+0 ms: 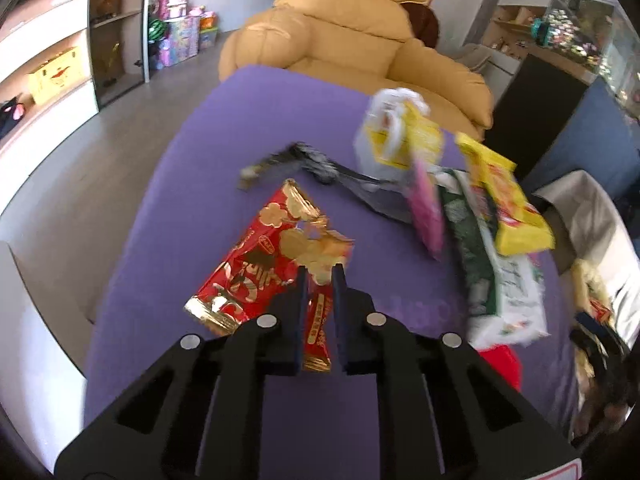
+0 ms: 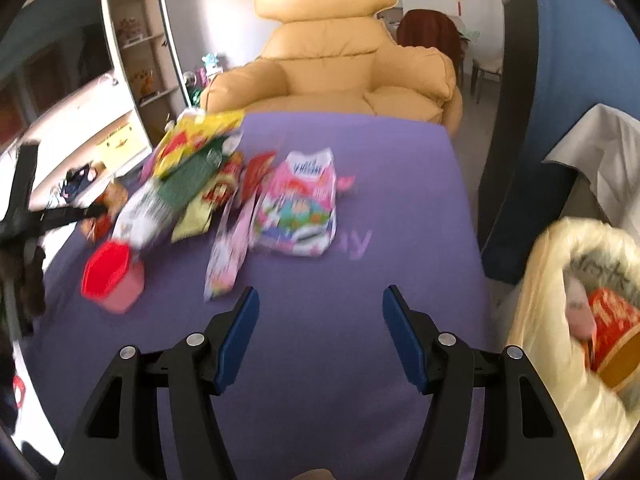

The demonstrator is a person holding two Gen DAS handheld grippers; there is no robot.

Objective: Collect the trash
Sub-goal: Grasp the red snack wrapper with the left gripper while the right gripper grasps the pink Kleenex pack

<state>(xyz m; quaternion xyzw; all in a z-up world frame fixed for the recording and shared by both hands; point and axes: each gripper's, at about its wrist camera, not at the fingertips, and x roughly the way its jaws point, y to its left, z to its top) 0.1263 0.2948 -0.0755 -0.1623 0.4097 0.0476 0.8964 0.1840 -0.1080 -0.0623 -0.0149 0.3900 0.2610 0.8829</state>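
Observation:
My left gripper (image 1: 320, 276) is shut on a red and gold snack wrapper (image 1: 256, 264) and holds it above the purple table (image 1: 200, 160). A pile of wrappers lies at the right: a yellow packet (image 1: 506, 204), a green and white bag (image 1: 484, 268), a pink wrapper (image 1: 426, 204). My right gripper (image 2: 320, 312) is open and empty over the table (image 2: 400, 200). Ahead of it lie a pink and white bag (image 2: 300, 208), a pink wrapper (image 2: 226, 256), a red cup (image 2: 112, 276) and the wrapper pile (image 2: 188, 168). A yellowish trash bag (image 2: 560, 320) with trash inside stands open at the right.
A tan leather armchair (image 2: 336, 60) stands behind the table. Shelves (image 1: 52, 72) line the left wall. A dark blue panel (image 2: 560, 80) and a white cloth (image 2: 600, 140) are at the right. The left gripper's body (image 2: 24, 208) shows at the left edge of the right wrist view.

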